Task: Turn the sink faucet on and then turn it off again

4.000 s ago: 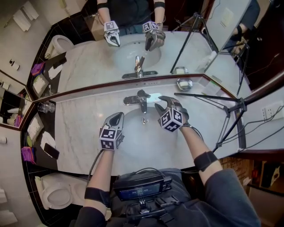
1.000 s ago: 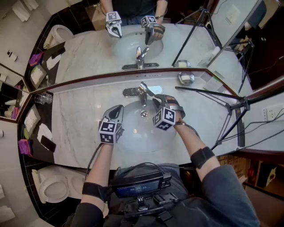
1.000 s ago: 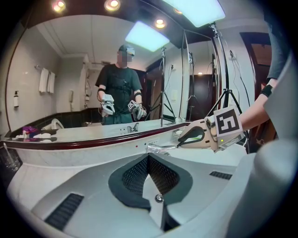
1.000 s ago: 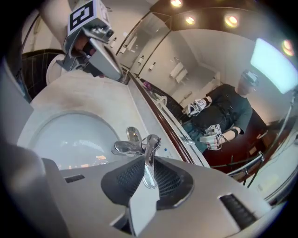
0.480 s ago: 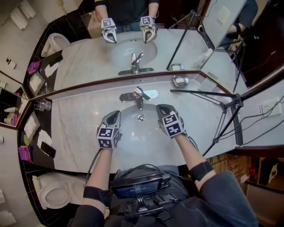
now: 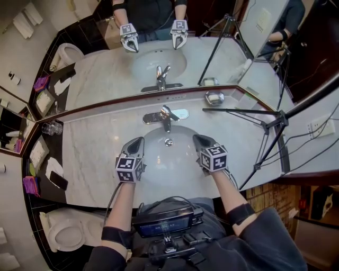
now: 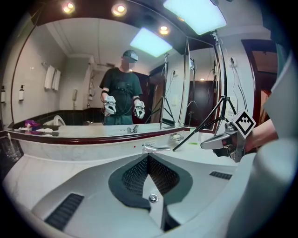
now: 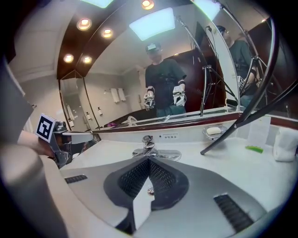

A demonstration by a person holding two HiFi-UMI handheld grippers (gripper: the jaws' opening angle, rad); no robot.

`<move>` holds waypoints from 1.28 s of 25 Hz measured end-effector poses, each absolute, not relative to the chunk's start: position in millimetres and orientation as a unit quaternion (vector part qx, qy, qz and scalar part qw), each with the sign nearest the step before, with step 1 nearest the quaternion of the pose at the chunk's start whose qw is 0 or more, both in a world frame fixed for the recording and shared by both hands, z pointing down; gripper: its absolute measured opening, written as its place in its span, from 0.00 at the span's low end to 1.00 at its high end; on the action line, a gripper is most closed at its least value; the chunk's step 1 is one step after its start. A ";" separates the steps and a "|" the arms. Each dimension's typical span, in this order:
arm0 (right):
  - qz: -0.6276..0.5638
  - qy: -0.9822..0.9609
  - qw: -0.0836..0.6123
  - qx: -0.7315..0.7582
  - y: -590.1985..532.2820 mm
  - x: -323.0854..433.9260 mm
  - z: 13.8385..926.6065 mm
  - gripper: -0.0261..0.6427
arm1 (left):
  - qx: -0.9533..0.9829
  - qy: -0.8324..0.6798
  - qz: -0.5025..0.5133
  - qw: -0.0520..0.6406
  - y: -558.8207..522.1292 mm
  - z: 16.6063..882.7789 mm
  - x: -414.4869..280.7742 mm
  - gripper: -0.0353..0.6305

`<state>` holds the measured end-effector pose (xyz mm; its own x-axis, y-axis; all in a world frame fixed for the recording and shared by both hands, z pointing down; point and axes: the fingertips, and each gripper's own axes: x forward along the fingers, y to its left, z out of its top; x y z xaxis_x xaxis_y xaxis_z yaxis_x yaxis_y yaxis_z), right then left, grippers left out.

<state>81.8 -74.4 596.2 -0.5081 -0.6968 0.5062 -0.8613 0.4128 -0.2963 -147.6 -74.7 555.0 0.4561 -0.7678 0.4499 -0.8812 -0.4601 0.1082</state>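
Lighting: bright, even. Spotlights (image 7: 120, 8), panels (image 7: 193, 11) above left gripper (image 7: 148, 157). Counter (image 6: 95, 143): mild sheen, soft shadows. Gripper views: heavy fisheye, dark corners, jaw bodies near lens soft. Head view: sharp.

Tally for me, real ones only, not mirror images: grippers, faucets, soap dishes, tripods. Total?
Grippers: 2 (left gripper, right gripper)
Faucet: 1
Soap dish: 1
Tripod: 1
Total: 5

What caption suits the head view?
Both shut, the left gripper and right gripper flank a white oval sink, clear of its chrome faucet.
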 end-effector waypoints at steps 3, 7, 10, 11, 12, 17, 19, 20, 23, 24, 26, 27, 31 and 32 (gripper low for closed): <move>0.270 -0.825 0.149 0.474 -71.1 84.8 597.2 0.07 | 0.838 -0.488 0.178 0.166 -71.7 556.9 -146.7 0.05; 0.269 -0.824 0.153 0.475 -69.3 86.3 600.6 0.07 | 0.838 -0.490 0.180 0.162 -70.1 557.4 -146.6 0.05; 0.264 -0.824 0.159 0.476 -69.3 86.6 603.1 0.07 | 0.837 -0.493 0.173 0.163 -70.6 556.6 -146.5 0.05; 0.261 -0.825 0.161 0.475 -69.4 86.6 603.9 0.07 | 0.836 -0.494 0.173 0.163 -70.9 556.7 -146.6 0.05; 0.259 -0.825 0.164 0.475 -69.6 86.6 604.7 0.07 | 0.836 -0.495 0.172 0.163 -71.2 556.7 -146.7 0.05; 0.241 -0.827 0.185 0.473 -72.3 86.6 610.1 0.07 | 0.834 -0.497 0.175 0.162 -72.4 557.2 -146.6 0.05; 0.233 -0.829 0.193 0.471 -74.1 85.9 611.8 0.07 | 0.834 -0.497 0.177 0.162 -72.8 557.5 -147.0 0.05; 0.230 -0.829 0.197 0.470 -74.9 85.4 612.7 0.07 | 0.833 -0.497 0.178 0.163 -73.1 557.8 -147.3 0.05; 0.205 -0.829 0.226 0.468 -78.0 84.5 617.9 0.07 | 0.833 -0.498 0.178 0.165 -73.9 560.1 -148.1 0.05; 0.188 -0.829 0.244 0.467 -79.5 83.2 618.3 0.07 | 0.832 -0.498 0.178 0.166 -74.4 560.9 -148.3 0.05; 0.139 -0.830 0.287 0.459 -82.9 77.4 616.5 0.07 | 0.832 -0.499 0.178 0.166 -75.0 561.8 -148.7 0.05; 0.109 -0.831 0.311 0.449 -84.6 73.7 617.8 0.08 | 0.832 -0.499 0.179 0.166 -75.2 561.8 -149.1 0.05; -0.008 -0.832 0.392 0.393 -94.5 55.8 630.1 0.19 | 0.829 -0.502 0.182 0.167 -75.8 562.5 -151.5 0.05; -0.037 -0.830 0.408 0.379 -98.1 50.7 630.5 0.21 | 0.828 -0.503 0.182 0.167 -76.1 562.9 -152.5 0.05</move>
<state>50.7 -98.1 630.5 -0.3802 -0.6590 0.6490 -0.5985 0.7102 0.3706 -152.5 -76.1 562.9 0.4281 -0.7715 0.4706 -0.8937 -0.4386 0.0940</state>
